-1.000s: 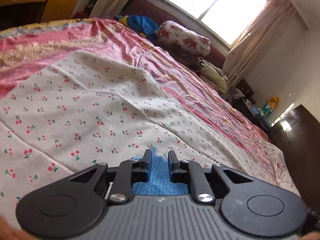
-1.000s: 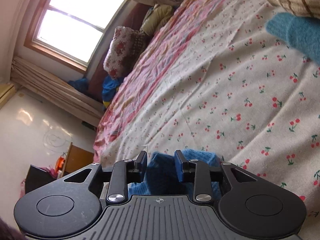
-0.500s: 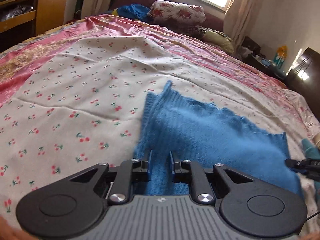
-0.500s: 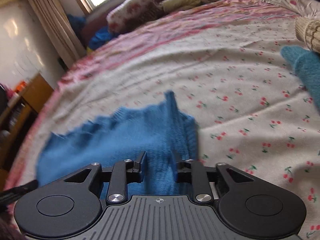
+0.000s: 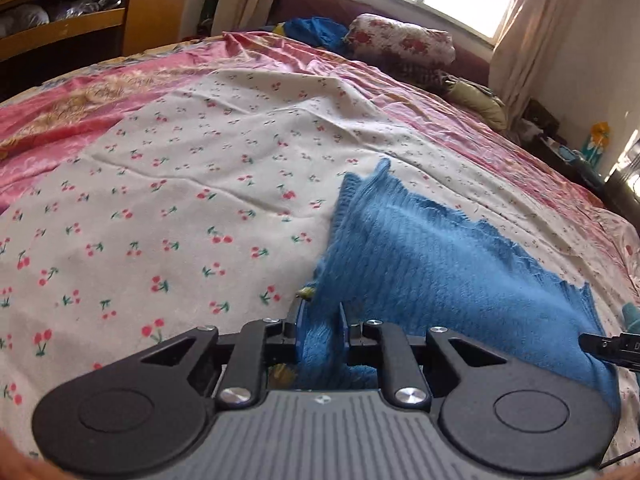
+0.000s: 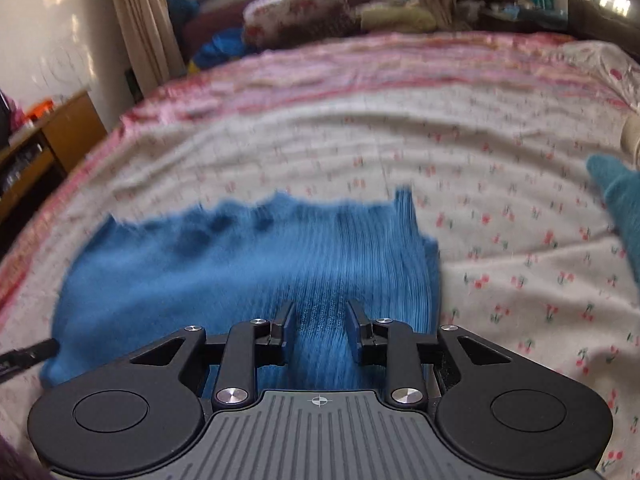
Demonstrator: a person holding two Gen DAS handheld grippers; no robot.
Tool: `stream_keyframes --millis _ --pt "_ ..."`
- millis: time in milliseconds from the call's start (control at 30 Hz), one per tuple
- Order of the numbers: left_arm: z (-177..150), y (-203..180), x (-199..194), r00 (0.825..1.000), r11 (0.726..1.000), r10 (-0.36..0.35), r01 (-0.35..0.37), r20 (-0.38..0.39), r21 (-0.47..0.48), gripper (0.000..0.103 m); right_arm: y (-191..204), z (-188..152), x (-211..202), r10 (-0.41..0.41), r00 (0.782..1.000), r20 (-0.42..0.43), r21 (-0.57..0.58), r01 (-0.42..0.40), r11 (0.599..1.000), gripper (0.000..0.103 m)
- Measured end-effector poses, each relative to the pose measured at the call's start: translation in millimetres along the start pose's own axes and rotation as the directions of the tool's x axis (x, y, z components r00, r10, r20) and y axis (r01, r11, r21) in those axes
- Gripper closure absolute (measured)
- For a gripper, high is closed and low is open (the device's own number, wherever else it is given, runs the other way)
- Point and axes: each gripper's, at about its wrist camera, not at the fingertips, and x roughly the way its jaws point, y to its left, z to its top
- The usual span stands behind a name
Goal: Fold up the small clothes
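Both tongs worked one blue knitted garment point(image 5: 432, 264) spread on the cherry-print bedsheet point(image 5: 168, 208). Left tongs point(image 5: 319, 334) were clenched on a bunched edge of the knit at the lower middle of the left-wrist frame, cloth packed between the pads. Right tongs point(image 6: 319, 322) had their jaws opening, with the ribbed knit lying between the pads; in that blurred frame the pads seemed to stand off the cloth rather than press it.

The garment point(image 6: 240, 252) lay low and centre in both frames, its far edge ragged against the sheet. A teal knit piece point(image 6: 620, 204) sat at the right edge of the right-wrist frame, well apart from it.

Judging by the lie of the cloth, the step in hand was laying the garment out flat, with no fold made yet. The next move probably called for the near edge to be set down smooth, then taken at two corners and carried over.

Each pair of tongs pointed forward and downward toward the bed, level with each other.
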Motion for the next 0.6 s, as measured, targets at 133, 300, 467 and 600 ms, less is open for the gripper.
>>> stream_keyframes --millis 133,300,467,600 --pt "-4.1 5.1 -5.5 1.000 0.999 -0.019 0.019 0.014 -0.029 0.080 27.1 5.4 -13.9 0.025 0.999 0.037 -0.076 -0.022 0.997 0.074" --pt "-7.0 8.7 -10.1 0.998 0.997 -0.056 0.056 0.009 -0.044 0.076 77.0 13.8 -8.7 0.101 0.994 0.031 -0.160 -0.095 0.983 0.074" --pt "-10.1 8.8 -8.0 0.999 0.999 -0.053 0.053 -0.003 -0.013 0.074 115.0 5.5 19.3 0.127 0.989 -0.073 -0.209 -0.140 0.968 0.075" --pt "-10.6 11.4 -8.5 0.998 0.998 -0.068 0.068 -0.009 -0.011 0.072 126.8 1.0 26.0 0.089 0.992 -0.086 -0.237 -0.107 0.966 0.074"
